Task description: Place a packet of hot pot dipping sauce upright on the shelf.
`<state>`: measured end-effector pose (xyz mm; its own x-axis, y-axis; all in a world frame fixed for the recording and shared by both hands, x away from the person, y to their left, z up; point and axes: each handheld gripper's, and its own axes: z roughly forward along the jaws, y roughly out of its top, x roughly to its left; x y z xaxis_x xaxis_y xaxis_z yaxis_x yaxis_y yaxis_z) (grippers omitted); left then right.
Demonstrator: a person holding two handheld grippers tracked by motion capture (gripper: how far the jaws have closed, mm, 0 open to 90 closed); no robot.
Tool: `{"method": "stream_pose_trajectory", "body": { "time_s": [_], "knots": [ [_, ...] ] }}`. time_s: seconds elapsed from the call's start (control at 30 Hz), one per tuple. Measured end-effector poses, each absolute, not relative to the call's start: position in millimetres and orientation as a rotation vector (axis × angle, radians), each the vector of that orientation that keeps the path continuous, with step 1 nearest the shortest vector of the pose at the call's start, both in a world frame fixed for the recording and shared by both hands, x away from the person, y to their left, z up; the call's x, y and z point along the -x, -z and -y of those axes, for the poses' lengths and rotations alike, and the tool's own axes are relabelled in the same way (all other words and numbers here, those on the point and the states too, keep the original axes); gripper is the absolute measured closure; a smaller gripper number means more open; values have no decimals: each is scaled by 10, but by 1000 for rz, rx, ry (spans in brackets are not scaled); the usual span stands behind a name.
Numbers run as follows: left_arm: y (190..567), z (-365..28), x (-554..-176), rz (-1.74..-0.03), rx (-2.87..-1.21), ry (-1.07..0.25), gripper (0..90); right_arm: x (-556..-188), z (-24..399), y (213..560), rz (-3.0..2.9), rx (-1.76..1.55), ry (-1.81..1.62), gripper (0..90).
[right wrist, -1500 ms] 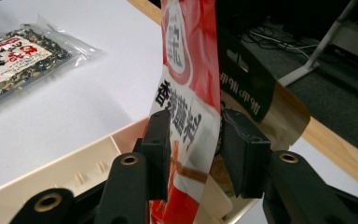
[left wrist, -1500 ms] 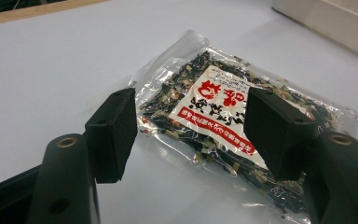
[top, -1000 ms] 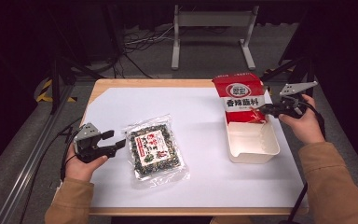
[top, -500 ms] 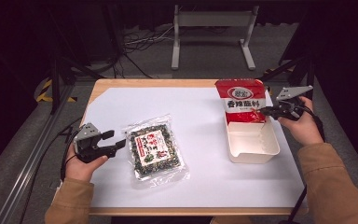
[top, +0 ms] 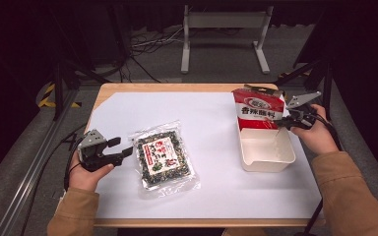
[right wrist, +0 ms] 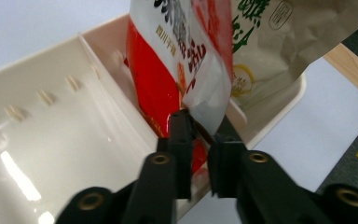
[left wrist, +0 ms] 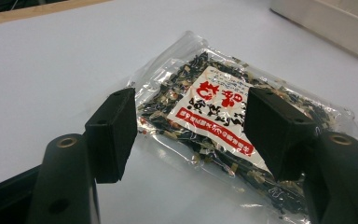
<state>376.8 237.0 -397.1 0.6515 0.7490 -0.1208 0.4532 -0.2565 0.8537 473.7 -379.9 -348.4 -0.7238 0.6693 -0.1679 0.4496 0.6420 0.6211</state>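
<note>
At tray's far end (top: 267, 169), red packet (top: 259, 112) upright, right fingers (right wrist: 200, 140) pinching its edge, left fingers (left wrist: 116, 130) apart, empty.

White sheet (top: 211, 147) over a wooden table (top: 177, 87); grey metal stand (top: 224, 22) and cables (top: 147, 44) on the floor beyond.
</note>
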Motion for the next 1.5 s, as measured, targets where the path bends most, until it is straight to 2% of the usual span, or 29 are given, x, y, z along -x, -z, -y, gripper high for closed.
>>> {"method": "stream_pose_trajectory", "body": {
  "time_s": [0.17,0.33,0.6,1.0,1.1,1.17,1.3,1.5],
  "knots": [
    [3978,-2371,-3774,-948,-1904,-380,356,-4741,3802,3418,-2402,-903,-902,649],
    [3983,-2365,-3774,-949,-1904,-379,355,-4742,3754,3302,-2334,-873,-963,737],
    [3985,-2369,-3771,-954,-1903,-375,355,-4816,3695,3387,-2386,-933,-906,855],
    [3995,-2355,-3777,-949,-1908,-375,355,-4846,3755,3495,-2404,-1067,-881,855],
    [3997,-2359,-3779,-949,-1907,-375,355,-4841,3767,3490,-2377,-1074,-901,756],
    [3997,-2359,-3780,-950,-1905,-375,355,-4830,3786,3473,-2329,-1079,-946,652],
    [3998,-2357,-3780,-950,-1907,-374,355,-4788,3819,3388,-2251,-1074,-1015,566],
    [3999,-2348,-3782,-947,-1909,-369,355,-4739,3902,3298,-2125,-1092,-1047,491]
  ]
}}
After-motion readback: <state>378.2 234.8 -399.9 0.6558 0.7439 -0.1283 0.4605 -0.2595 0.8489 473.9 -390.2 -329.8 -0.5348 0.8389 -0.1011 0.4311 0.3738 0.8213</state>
